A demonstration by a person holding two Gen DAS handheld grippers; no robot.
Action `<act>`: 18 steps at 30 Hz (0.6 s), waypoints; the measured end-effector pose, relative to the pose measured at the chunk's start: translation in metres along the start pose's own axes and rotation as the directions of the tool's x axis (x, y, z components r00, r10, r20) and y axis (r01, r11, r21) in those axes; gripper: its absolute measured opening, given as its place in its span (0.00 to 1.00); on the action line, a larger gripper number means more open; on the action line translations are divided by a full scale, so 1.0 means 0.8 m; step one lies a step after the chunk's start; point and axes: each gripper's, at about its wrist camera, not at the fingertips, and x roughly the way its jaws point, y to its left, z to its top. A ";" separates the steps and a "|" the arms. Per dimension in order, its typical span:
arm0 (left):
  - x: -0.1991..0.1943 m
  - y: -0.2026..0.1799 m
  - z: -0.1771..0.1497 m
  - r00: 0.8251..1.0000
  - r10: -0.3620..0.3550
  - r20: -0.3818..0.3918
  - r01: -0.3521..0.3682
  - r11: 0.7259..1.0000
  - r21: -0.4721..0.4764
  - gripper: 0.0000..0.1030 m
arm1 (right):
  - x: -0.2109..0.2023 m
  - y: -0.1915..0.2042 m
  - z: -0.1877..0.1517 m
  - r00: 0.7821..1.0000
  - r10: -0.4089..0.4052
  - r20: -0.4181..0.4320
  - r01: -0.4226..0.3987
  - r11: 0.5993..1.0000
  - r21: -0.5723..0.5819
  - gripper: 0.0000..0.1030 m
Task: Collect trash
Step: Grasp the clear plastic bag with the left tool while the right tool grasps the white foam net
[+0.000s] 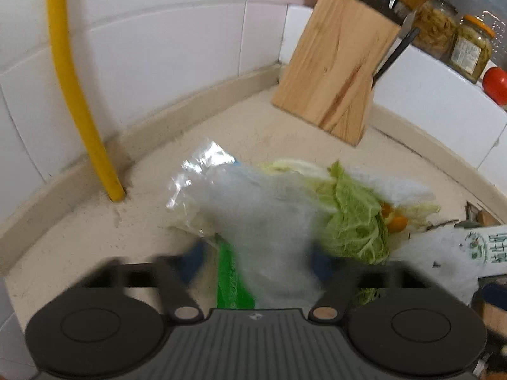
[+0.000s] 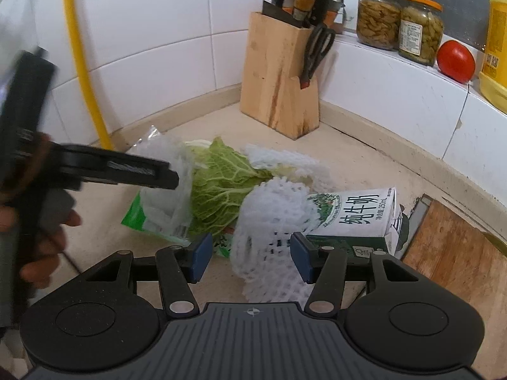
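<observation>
Trash sits heaped in the counter corner, so both tools converge there; left gripper (image 1: 255, 261) has its jaws around a blurred foam net (image 1: 269, 221), contact unclear; right gripper (image 2: 250, 258) stands apart, straddling another white net (image 2: 269, 218) beside the milk carton (image 2: 358, 218); cabbage leaf (image 2: 221, 190) lies between.

Milk carton (image 2: 355, 218), lying on its side on the counter: large green Chinese characters 纯牛奶 on the white face; beneath them a smaller line ending in "250mL"; a green landscape picture at one end. In the left wrist view the same carton (image 1: 475, 247) shows only part of these characters, blurred.

Glass jar (image 2: 420, 28) with orange lid, on the ledge: white paper label, print too small to read.

Yellow bottle (image 2: 496, 41), right edge: label illegible.
</observation>
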 end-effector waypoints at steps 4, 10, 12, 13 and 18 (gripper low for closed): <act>-0.019 0.034 -0.009 0.999 -0.048 -0.018 0.047 0.996 -0.077 0.28 | 0.005 -0.007 0.002 1.000 0.013 0.000 -0.013 1.000 0.012 0.53; -0.094 0.078 -0.032 0.996 -0.066 0.053 0.069 0.996 -0.064 0.28 | 0.013 -0.006 0.010 0.998 0.070 -0.004 -0.070 0.997 0.019 0.28; -0.108 0.092 -0.041 0.997 -0.050 0.058 0.054 0.996 -0.067 0.28 | 0.015 0.002 0.016 0.996 0.093 0.003 -0.093 0.996 0.002 0.28; -0.112 0.098 -0.044 0.998 -0.042 0.055 0.046 0.997 -0.066 0.28 | 0.016 0.005 0.018 0.995 0.100 0.006 -0.100 0.995 -0.006 0.28; -0.111 0.114 -0.074 1.000 -0.017 0.006 0.018 0.998 -0.057 0.28 | 0.011 0.011 0.020 0.993 0.116 -0.021 -0.117 0.993 -0.032 0.56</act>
